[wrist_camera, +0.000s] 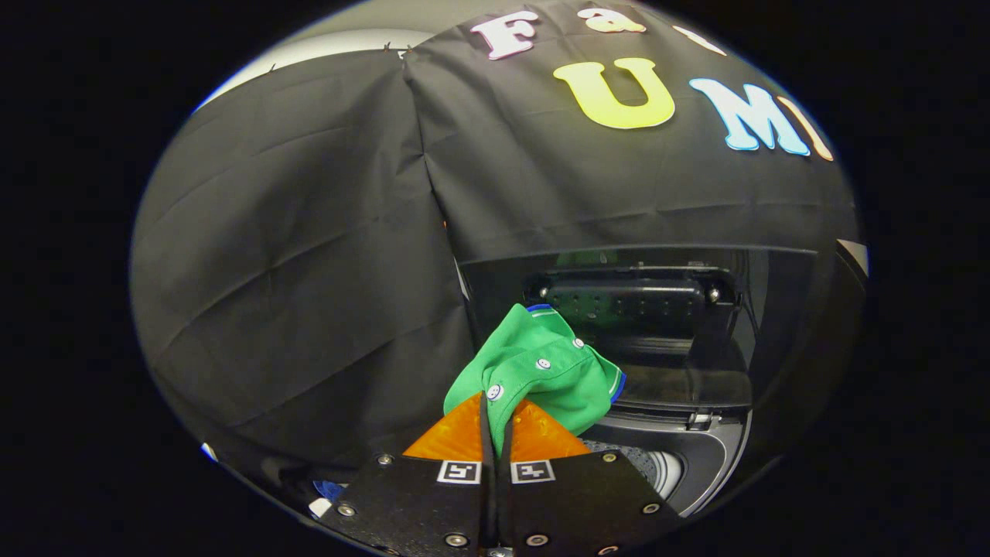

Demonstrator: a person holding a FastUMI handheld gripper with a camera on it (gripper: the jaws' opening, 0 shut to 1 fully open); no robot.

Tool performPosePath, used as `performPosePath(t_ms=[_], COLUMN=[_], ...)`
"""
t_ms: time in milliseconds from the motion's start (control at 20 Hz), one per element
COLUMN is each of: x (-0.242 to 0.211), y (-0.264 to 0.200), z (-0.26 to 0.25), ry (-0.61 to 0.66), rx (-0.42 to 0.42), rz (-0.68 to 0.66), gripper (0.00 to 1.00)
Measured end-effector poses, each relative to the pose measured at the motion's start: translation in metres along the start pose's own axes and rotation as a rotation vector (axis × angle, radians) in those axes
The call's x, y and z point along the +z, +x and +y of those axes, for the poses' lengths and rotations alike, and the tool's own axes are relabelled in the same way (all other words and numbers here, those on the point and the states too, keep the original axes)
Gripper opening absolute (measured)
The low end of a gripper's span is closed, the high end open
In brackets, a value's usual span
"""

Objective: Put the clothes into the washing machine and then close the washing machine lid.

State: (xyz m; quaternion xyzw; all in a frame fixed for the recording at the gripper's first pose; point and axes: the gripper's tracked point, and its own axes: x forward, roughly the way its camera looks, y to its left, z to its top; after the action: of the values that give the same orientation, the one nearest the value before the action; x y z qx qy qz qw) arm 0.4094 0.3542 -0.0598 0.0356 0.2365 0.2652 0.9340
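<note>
The tool (495, 406) pinches the green polo shirt (541, 371) tight, up in the air beside the washing machine (696, 456) drum, so carry it right over the hole before letting go.

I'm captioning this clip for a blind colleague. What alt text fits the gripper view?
The hand-held gripper is shut on a green button-up shirt, holding it above the open washing machine. The raised lid stands behind the shirt, with black cloth hanging behind it.
</note>
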Motion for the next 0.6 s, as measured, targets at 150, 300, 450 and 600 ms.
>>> performPosePath(t_ms=[150,300,450,600], x=[-0.019,-0.042,-0.062,-0.079], y=[0.007,0.014,0.02,0.024], z=[-0.005,-0.016,-0.027,-0.038], ry=[-0.026,-0.026,-0.022,-0.014], rx=[-0.019,-0.042,-0.064,-0.091], rz=[0.031,0.073,0.117,0.17], gripper=[0.0,0.0,0.0,0.01])
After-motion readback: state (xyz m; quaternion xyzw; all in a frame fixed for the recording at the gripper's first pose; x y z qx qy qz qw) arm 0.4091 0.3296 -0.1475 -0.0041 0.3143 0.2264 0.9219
